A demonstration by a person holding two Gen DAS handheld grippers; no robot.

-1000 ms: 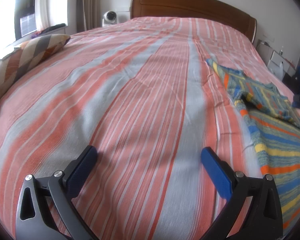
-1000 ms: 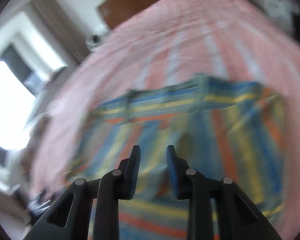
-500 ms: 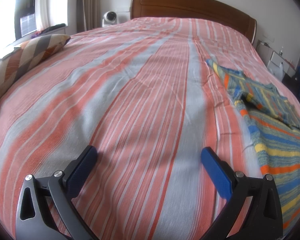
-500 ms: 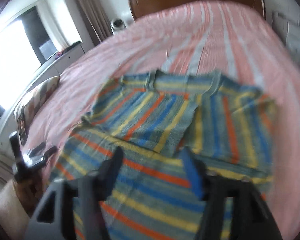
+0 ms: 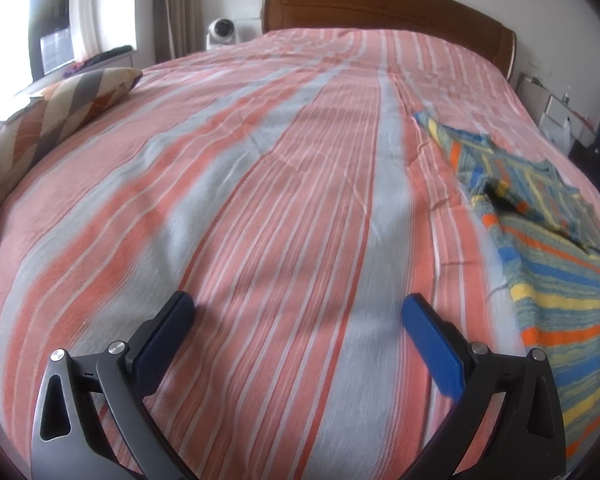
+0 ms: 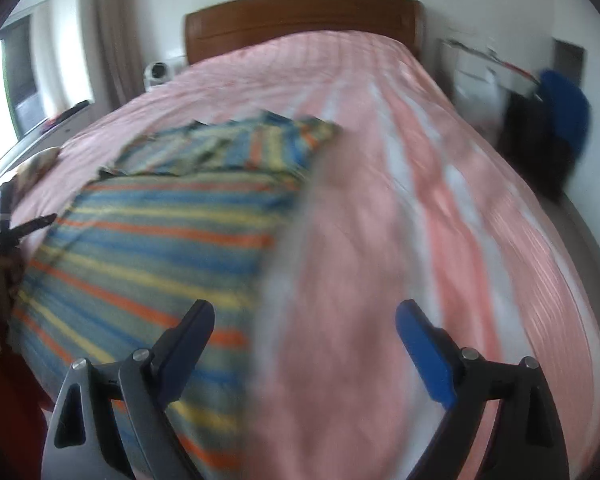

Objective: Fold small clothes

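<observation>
No text, label, brand or number can be read in either view. The right wrist view is blurred.

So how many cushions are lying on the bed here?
1: a diamond-patterned cushion at the bed's window-side edge in the left wrist view. The right wrist view only blurs it, and more may lie outside the pictures.

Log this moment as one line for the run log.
left gripper: open, empty, over bedspread | right gripper: jaws opening, nothing between | striped garment: flat, sleeve folded in
</observation>
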